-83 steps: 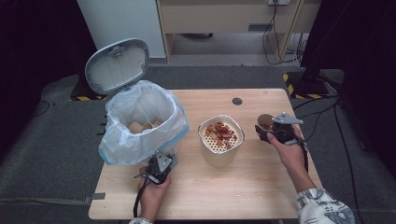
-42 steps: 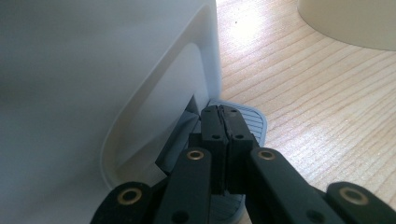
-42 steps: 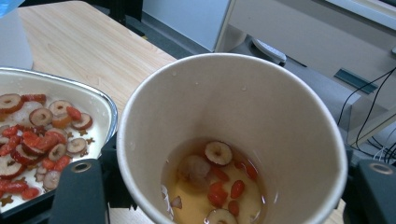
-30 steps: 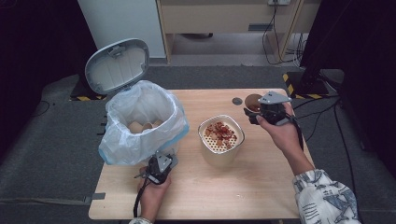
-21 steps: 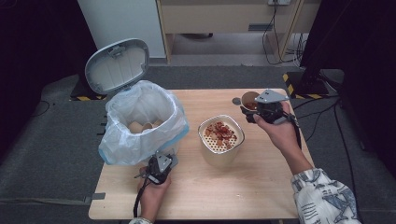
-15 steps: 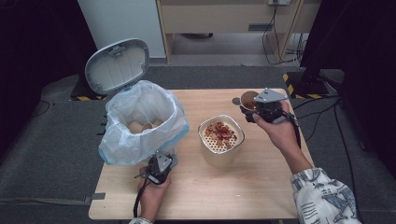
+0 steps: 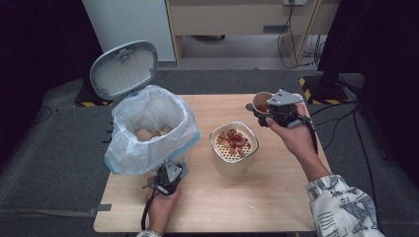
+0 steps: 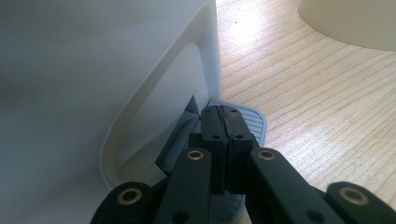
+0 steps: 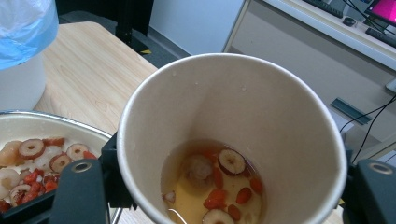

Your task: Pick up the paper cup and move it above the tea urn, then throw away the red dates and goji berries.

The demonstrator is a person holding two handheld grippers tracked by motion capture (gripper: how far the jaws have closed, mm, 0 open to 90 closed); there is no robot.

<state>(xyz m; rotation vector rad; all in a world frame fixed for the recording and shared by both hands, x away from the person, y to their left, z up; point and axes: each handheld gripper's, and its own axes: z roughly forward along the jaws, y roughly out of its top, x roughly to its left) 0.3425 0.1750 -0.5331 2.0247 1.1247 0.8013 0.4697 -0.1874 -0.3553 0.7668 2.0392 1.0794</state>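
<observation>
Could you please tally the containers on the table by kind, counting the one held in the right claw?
Pedal bins lined with a bag: 1, the bin
Strainer tubs holding fruit pieces: 1, the tub
Paper cups: 1, the cup held in the right claw
Total: 3

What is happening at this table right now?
A person works with a gripper in each hand. The right gripper holds a paper cup tilted above the table's far right; liquid with date slices and red berries sits in its bottom. Beside it stands a strainer container with similar drained pieces on its perforated insert. The left gripper, jaws shut, presses the pedal of the lined bin, whose lid stands open.
</observation>
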